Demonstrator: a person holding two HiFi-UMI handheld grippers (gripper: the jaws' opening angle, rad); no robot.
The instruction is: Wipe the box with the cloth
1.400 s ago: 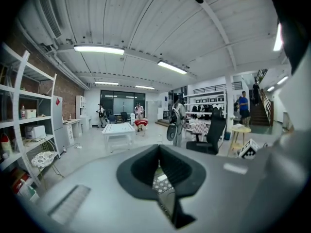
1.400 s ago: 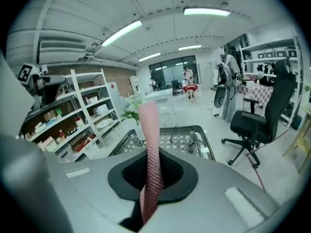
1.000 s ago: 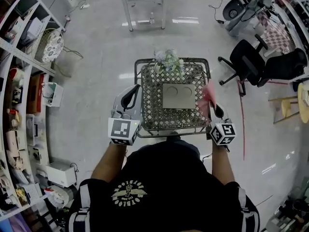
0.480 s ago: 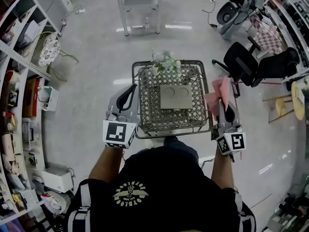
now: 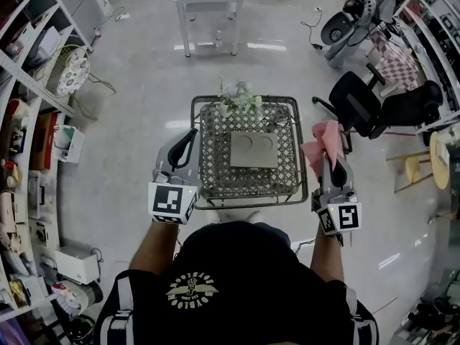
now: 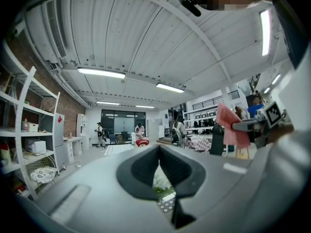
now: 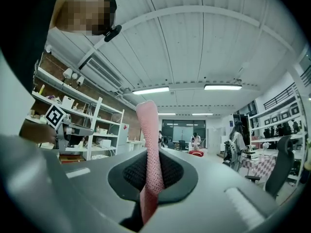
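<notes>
- The right gripper (image 5: 335,165) is clenched on the pink cloth (image 5: 321,141). In the right gripper view the cloth (image 7: 148,130) stands up as a narrow fold pinched between the dark pads (image 7: 167,171).
- In the head view the cloth hangs just off the right edge of the lattice-topped table (image 5: 248,203), in the air and not touching the box.
- The box (image 5: 254,149), flat and grey with two round marks on its lid, lies near the middle of the table top, between the two grippers and apart from both.
- The left gripper (image 5: 191,136) hovers just beside the table's left edge. In the left gripper view its jaws meet at the tips with nothing between them, and it (image 6: 159,155) grasps nothing.
- A bunch of pale flowers (image 5: 239,93) sits at the table's far edge, beyond the box.
</notes>
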